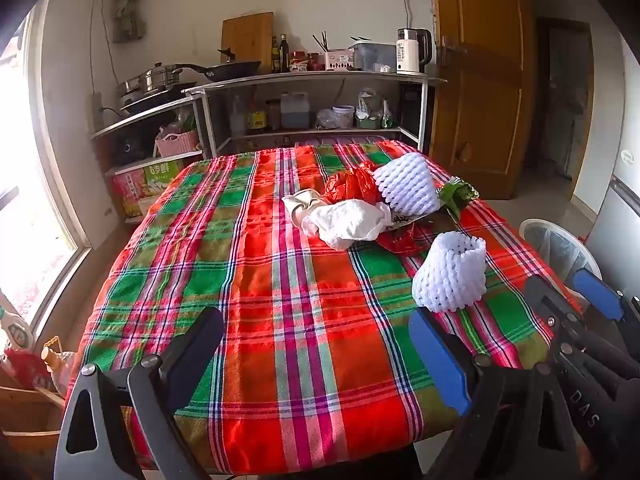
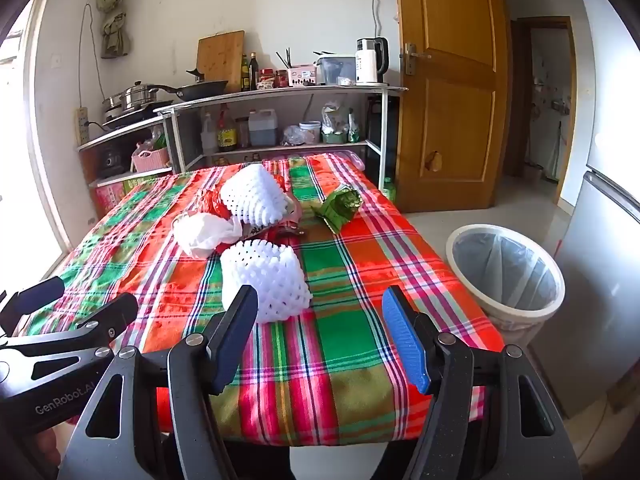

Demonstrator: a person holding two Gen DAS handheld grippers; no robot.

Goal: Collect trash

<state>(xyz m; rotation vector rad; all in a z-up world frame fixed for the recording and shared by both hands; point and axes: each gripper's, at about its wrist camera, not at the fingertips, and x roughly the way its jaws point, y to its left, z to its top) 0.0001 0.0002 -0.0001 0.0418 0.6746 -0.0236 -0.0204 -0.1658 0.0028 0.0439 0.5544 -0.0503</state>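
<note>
Left gripper (image 1: 316,356) had its jaws spread wide, nothing between them, hovering over the near edge of the plaid tablecloth (image 1: 256,280). Right gripper (image 2: 320,332) was also spread wide and empty, over the same near edge, its left finger's tip overlapping the near foam fruit net (image 2: 266,280) in the right wrist view; contact could not be told. Landmark: that near foam net, white, lying on its side on the cloth. Just beyond it sat the trash pile: a crumpled white plastic bag (image 2: 204,234) to its far left, red wrapper scraps (image 2: 280,236) right behind it, a second white foam net (image 2: 254,198) farther back atop the pile, and a red plastic bag (image 1: 352,186) tucked against that second net. A crumpled green foil wrapper (image 2: 338,208) lay beyond the near net to the right, apart from the pile. Right of the near net, off the table on the floor, stood a white waste bin (image 2: 506,312) lined with a clear bag, next to a grey fridge (image 2: 600,280). Far beyond the net, a metal shelf rack (image 2: 280,92) held a kettle (image 2: 370,62), pans and bottles.
</note>
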